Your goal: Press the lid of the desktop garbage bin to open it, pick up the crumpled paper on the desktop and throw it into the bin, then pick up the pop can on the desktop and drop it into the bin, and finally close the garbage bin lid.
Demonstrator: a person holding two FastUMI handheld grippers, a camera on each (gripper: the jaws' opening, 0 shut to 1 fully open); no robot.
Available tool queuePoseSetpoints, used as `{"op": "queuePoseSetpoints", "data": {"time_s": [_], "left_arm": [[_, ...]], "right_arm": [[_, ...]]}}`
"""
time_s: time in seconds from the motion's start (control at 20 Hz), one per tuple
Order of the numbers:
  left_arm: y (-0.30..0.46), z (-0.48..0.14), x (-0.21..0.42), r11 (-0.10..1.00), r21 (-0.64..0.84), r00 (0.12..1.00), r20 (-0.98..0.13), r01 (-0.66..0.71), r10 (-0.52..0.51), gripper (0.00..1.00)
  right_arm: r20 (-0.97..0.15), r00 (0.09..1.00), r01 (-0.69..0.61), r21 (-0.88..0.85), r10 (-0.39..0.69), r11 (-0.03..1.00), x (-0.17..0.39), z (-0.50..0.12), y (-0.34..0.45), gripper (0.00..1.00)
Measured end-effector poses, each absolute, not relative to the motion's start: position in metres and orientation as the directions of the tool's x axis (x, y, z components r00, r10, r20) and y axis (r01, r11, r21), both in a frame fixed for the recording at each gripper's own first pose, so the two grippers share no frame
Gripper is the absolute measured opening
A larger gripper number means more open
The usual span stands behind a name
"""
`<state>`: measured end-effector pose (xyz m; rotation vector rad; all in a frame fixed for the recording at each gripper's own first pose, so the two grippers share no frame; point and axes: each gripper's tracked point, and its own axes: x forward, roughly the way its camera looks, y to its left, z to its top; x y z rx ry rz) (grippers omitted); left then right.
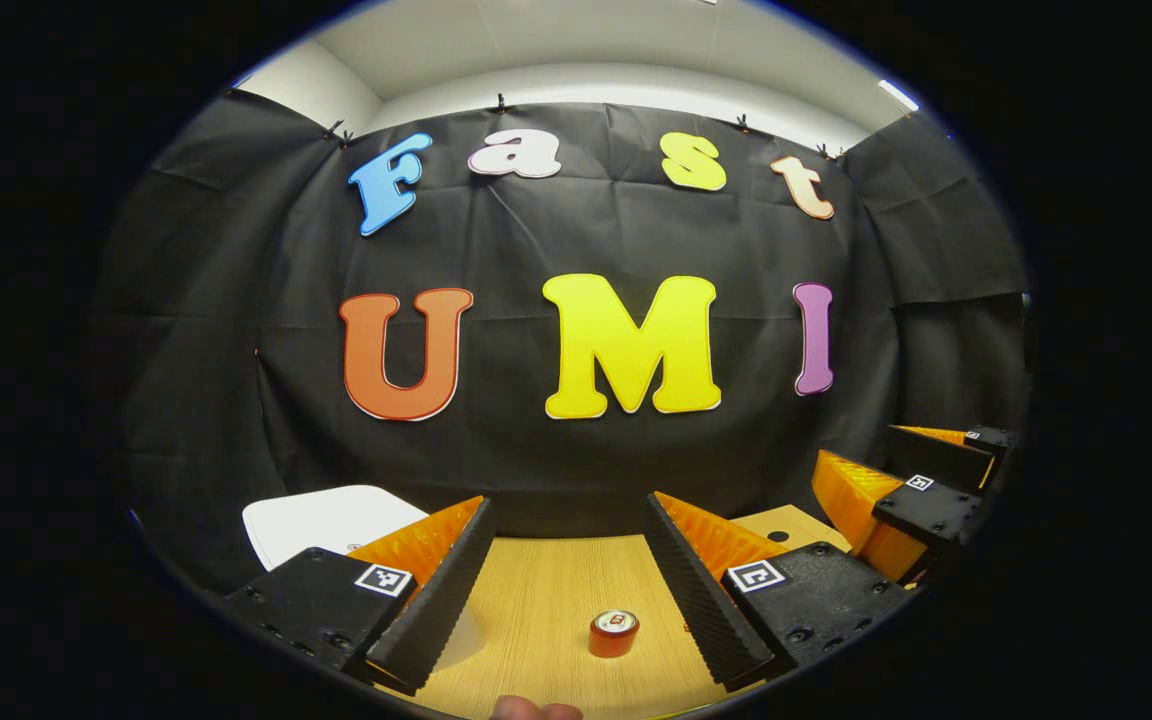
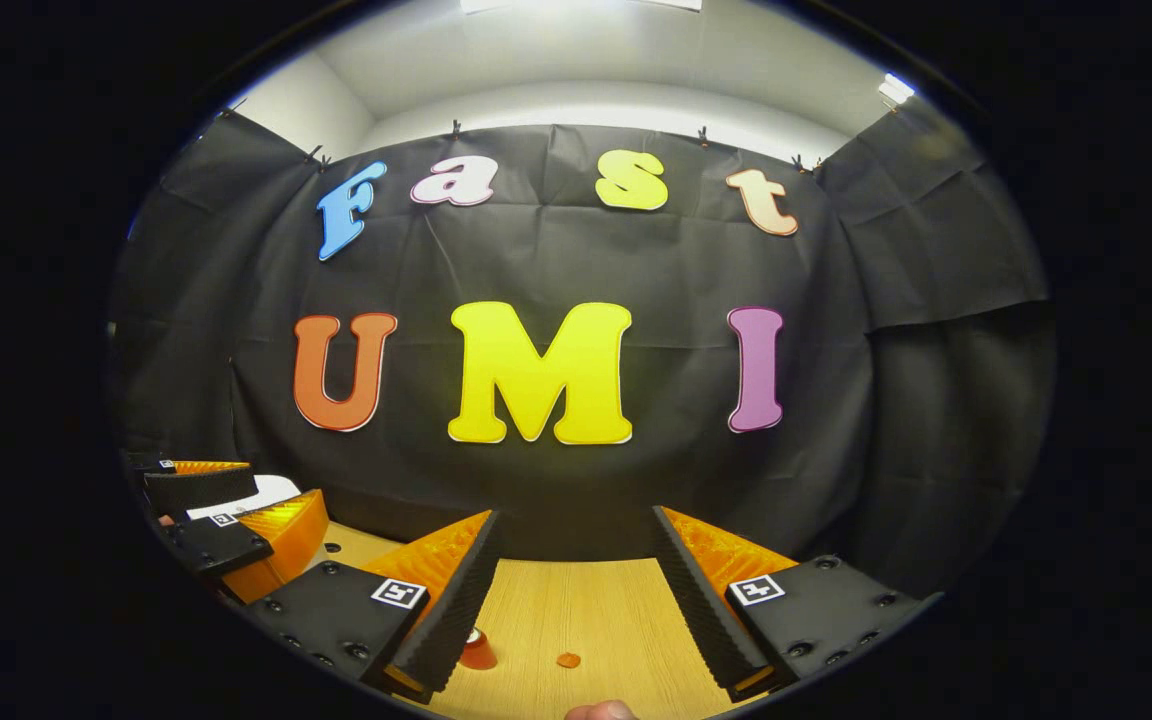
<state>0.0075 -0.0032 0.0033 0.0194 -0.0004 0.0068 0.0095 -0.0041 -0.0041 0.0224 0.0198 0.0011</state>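
Observation:
In the left gripper view, the pop can, red with its top facing up, stands on the wooden table between my left gripper's open fingers, low in the view. The white bin lid lies flat at the left, behind one finger. A pale shape rests beside that finger; I cannot tell what it is. In the right gripper view, my right gripper is open above the table, and the can peeks out from behind its left finger. The bin lid shows at the far left.
The right gripper hangs at the right in the left gripper view; the left gripper hangs at the left in the right gripper view. A small orange spot lies on the table. The black cloth wall stands just past the table's far edge.

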Motion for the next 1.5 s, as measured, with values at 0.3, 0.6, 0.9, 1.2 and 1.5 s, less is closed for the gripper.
{"op": "queuePoseSetpoints", "data": {"time_s": [0.3, 0.6, 0.9, 1.2, 1.5], "left_arm": [[-0.002, 0.004, 0.012, 1.0, 0.014, 1.0, 0.003, -0.008, 0.008, 0.98], [0.0, 0.003, 0.012, 1.0, 0.009, 1.0, 0.0, -0.011, 0.011, 0.98], [0.019, 0.006, 0.015, 0.998, 0.021, 0.998, 0.015, -0.066, 0.066, 0.98], [0.069, 0.012, 0.016, 0.976, 0.037, 0.976, 0.037, -0.216, 0.214, 0.99], [0.145, 0.011, 0.014, 0.92, 0.016, 0.92, 0.003, -0.392, 0.392, 0.99]], "right_arm": [[-0.021, 1.0, 0.006, 0.018, -0.006, 1.0, 0.012, -0.005, -0.005, 0.92], [-0.029, 1.0, 0.006, 0.009, -0.006, 1.0, 0.013, -0.009, -0.004, 0.92], [-0.04, 0.999, -0.032, 0.008, 0.033, 0.999, 0.014, -0.013, 0.008, 0.94], [-0.049, 0.993, -0.107, 0.03, 0.108, 0.994, 0.021, -0.014, 0.024, 0.94], [-0.051, 0.986, -0.16, 0.034, 0.162, 0.987, 0.029, -0.01, 0.042, 0.94]]}}
